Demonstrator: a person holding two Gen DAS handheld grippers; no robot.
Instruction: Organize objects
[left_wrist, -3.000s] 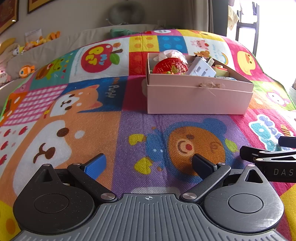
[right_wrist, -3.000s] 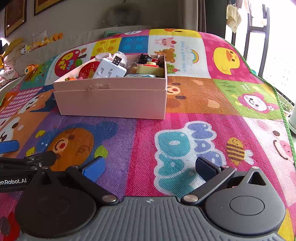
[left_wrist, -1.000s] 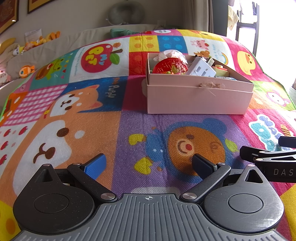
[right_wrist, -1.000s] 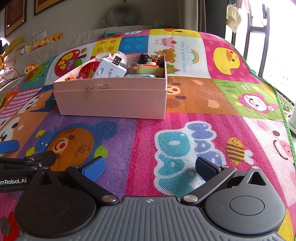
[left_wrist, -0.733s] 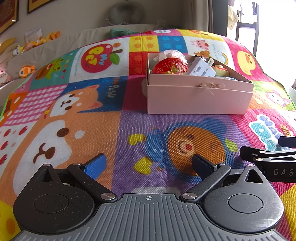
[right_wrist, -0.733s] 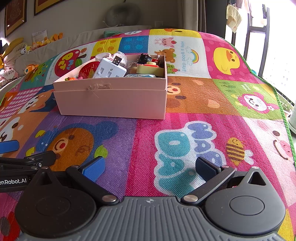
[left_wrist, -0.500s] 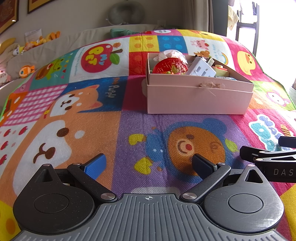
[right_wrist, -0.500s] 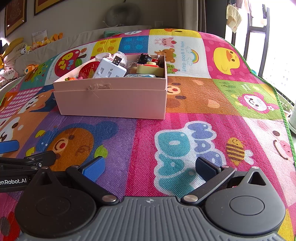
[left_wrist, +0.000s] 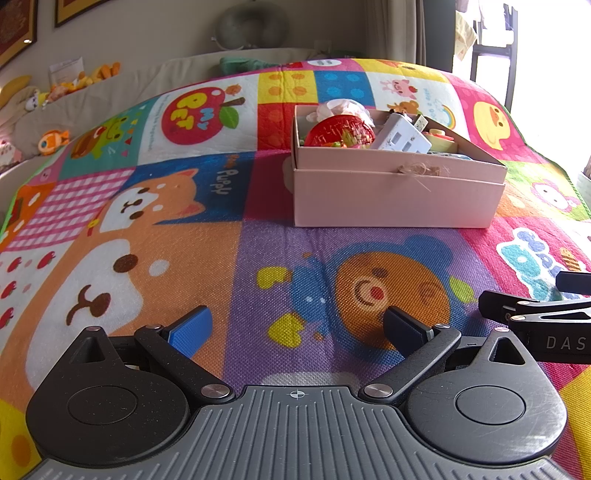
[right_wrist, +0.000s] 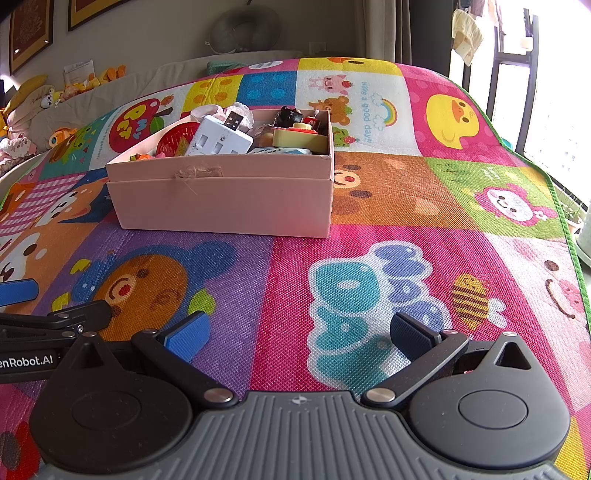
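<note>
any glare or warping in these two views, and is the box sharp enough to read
Left wrist view: window at top right blown out white, mat bulges from fisheye, pink box sharp. Right wrist view: window overexposed on the right edge, mat's far edge curves, box and white plug in focus. Both grippers sharp, open and empty.

The play mat (left_wrist: 240, 266) carries most of the lettering: "MY PET" in yellow and white on its red apple panel (left_wrist: 197, 112), "Puppy" in white on the blue dog panel (left_wrist: 221, 181), and "Have a good day!!" beside the rainbow (right_wrist: 384, 107) on the white panel. On the gripper bodies, the right gripper (left_wrist: 565, 343) shows the white letters "DAS" at the edge of the left wrist view, and the left gripper (right_wrist: 26, 363) shows "enRobot.AI" in the right wrist view, both cut off by the frame.
</note>
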